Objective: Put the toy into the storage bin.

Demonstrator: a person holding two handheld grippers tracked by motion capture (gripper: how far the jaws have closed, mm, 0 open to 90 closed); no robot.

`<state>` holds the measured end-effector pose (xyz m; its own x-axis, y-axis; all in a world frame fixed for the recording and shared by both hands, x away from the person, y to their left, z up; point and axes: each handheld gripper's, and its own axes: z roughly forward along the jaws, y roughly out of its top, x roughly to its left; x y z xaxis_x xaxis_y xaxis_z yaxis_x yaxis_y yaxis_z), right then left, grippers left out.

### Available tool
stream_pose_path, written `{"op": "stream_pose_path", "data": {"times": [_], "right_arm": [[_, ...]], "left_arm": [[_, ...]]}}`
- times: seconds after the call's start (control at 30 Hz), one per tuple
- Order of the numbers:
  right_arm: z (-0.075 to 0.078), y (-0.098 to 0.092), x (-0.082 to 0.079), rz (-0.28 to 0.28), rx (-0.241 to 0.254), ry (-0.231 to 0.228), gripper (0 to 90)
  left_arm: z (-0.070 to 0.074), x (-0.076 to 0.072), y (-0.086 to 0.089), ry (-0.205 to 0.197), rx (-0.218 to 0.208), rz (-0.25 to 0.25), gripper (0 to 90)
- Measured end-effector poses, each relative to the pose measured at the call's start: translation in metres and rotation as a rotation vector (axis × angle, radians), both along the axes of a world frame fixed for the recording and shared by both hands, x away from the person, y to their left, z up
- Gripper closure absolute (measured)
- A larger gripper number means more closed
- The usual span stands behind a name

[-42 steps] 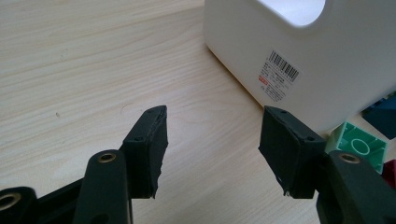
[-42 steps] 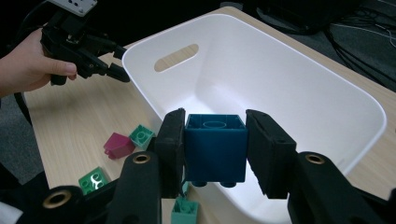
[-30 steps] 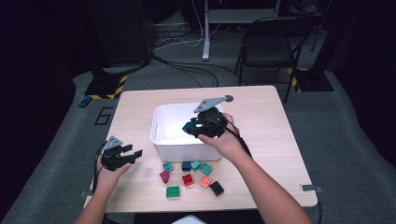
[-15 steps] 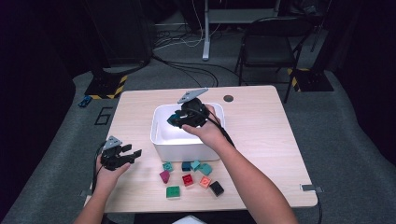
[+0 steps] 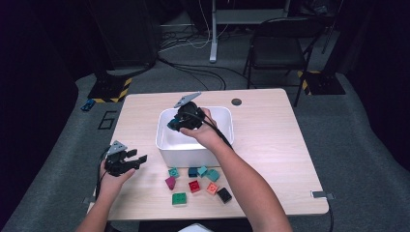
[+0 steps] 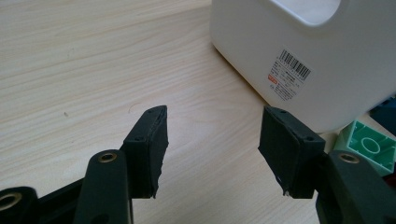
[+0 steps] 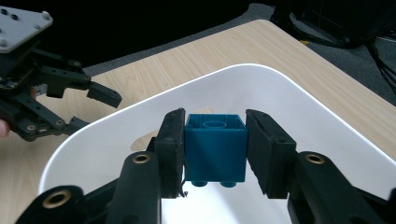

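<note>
Since a second ago my right gripper (image 5: 180,122) has swung leftward across the white bin (image 5: 222,115); my left gripper (image 5: 129,162) waits, jaws apart, beside it. Eight blocks (image 5: 196,180) remain on the table (image 5: 270,140). Left gripper view: nothing between its pads. Right gripper view: jaws clamp a blue block (image 7: 215,148) over the bin, not yet dropped.

Blue brick (image 7: 215,148), white bin (image 7: 322,121), black-barcoded label (image 6: 289,74).

place: lab | signs: hazard-taped stand feet (image 5: 112,89), floor cables (image 5: 193,72), dark curtains (image 5: 34,72)
</note>
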<state>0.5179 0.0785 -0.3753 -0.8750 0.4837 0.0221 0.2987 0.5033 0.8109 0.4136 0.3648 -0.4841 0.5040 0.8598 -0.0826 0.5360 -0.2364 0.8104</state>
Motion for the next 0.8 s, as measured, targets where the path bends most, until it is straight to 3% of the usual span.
{"op": "stream_pose_path", "data": {"times": [0.13, 0.17, 0.37, 0.63, 0.8], "right_arm": [[-0.004, 0.004, 0.004, 0.001, -0.014, 0.007, 58.5], [-0.007, 0.007, 0.004, -0.002, -0.041, 0.01, 58.4], [-0.013, 0.008, 0.007, 0.003, -0.087, 0.028, 54.7], [-0.004, 0.001, 0.002, -0.002, -0.062, 0.02, 52.5], [0.014, -0.011, -0.012, 0.019, -0.029, -0.016, 52.4]], "left_arm": [[-0.001, 0.0, -0.001, -0.008, -0.002, 0.002, 41.8], [-0.001, 0.0, -0.001, -0.009, -0.005, 0.005, 41.8], [0.0, 0.0, 0.001, -0.004, -0.003, 0.0, 41.8], [0.0, 0.0, 0.001, -0.003, -0.002, 0.004, 41.8], [0.0, 0.0, 0.002, -0.001, -0.001, 0.009, 41.8]]}}
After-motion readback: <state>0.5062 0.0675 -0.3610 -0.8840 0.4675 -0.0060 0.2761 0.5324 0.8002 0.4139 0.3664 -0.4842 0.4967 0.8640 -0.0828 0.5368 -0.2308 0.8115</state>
